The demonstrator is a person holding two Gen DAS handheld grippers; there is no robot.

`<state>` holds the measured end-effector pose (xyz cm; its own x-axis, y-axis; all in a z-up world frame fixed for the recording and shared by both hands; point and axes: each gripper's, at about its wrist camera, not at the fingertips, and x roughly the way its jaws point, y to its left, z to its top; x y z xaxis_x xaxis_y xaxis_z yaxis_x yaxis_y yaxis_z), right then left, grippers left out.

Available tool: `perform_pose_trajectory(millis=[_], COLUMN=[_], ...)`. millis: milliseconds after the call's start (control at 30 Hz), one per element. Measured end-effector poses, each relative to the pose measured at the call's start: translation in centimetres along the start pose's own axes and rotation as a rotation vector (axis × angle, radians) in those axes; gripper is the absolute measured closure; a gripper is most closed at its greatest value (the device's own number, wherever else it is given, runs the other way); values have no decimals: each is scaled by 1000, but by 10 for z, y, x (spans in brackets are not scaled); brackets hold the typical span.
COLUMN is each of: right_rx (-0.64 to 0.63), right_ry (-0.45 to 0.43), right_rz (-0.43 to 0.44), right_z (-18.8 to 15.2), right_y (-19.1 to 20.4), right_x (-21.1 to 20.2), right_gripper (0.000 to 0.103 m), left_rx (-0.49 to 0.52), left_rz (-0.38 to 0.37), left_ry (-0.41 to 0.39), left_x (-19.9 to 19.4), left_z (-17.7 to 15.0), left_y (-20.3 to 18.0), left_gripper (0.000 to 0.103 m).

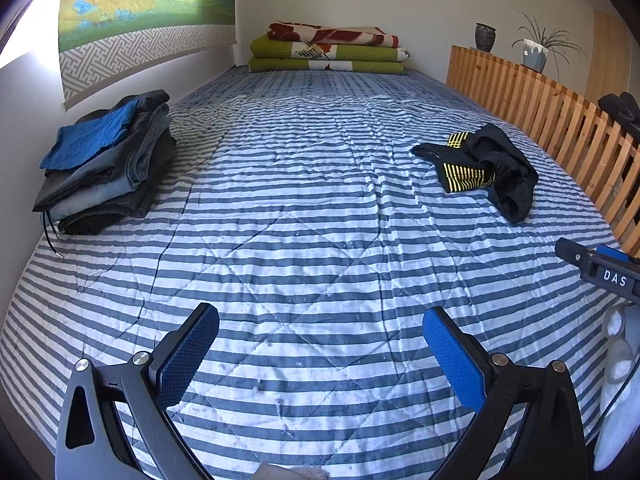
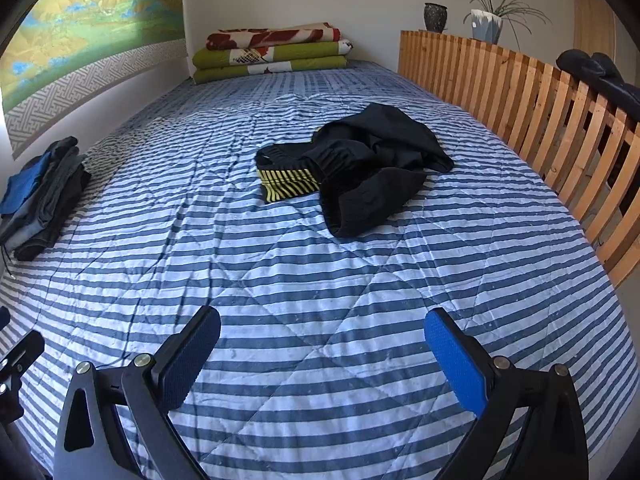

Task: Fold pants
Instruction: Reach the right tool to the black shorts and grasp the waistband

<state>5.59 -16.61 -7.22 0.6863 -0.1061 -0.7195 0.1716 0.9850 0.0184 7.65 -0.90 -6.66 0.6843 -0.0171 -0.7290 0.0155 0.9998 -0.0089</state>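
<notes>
- Left wrist view: the left gripper (image 1: 320, 344) hangs above the striped quilt (image 1: 304, 248) with its jaws spread wide, and it holds nothing between the blue pads (image 1: 452, 356).
- The black pants (image 1: 486, 168) lie crumpled far ahead and to the right, near the wooden slatted rail (image 1: 560, 120), well apart from this gripper. The yellow-striped waistband (image 1: 466, 178) is twisted, so the layers are not easy to read.
- A stack of folded clothes (image 1: 108, 164) rests at the left edge by the wall. A wide swing of the pants could probably knock it, or catch the loose black cord (image 1: 50, 234) that hangs out of it.
- The tip of the right gripper (image 1: 600, 268) shows at the right margin, close to this one. The two tools may collide if both reach toward the same side.
- Right wrist view: the right gripper (image 2: 322, 346) is also fully open and empty, over bare quilt.
- The pants (image 2: 372, 168) are nearer to this tool, in the middle right of the bed, one leg rolled toward the camera and the waistband (image 2: 288, 182) toward the left.
- Likely risks: a pinch on the bunched heap may take several layers, or the quilt below, so the pants would lift as a lump and not spread flat. A pull toward the rail (image 2: 540, 104) may push fabric between the slats.
</notes>
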Motion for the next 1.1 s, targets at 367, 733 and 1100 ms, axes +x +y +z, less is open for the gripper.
perform_pose_trajectory(millis=[367, 733, 1100], right_rx=[53, 130, 130], right_ry=[97, 185, 290], right_rz=[-81, -122, -144], right_z=[42, 76, 90], right_y=[-25, -23, -32], right_x=[66, 128, 167], right_gripper=[40, 47, 86], left_rx=[-19, -52, -61], left_rz=[-54, -76, -60], left_ry=[41, 71, 63], left_x=[18, 29, 32], left_z=[6, 9, 5], left_y=[9, 19, 29], left_gripper=[0, 0, 0])
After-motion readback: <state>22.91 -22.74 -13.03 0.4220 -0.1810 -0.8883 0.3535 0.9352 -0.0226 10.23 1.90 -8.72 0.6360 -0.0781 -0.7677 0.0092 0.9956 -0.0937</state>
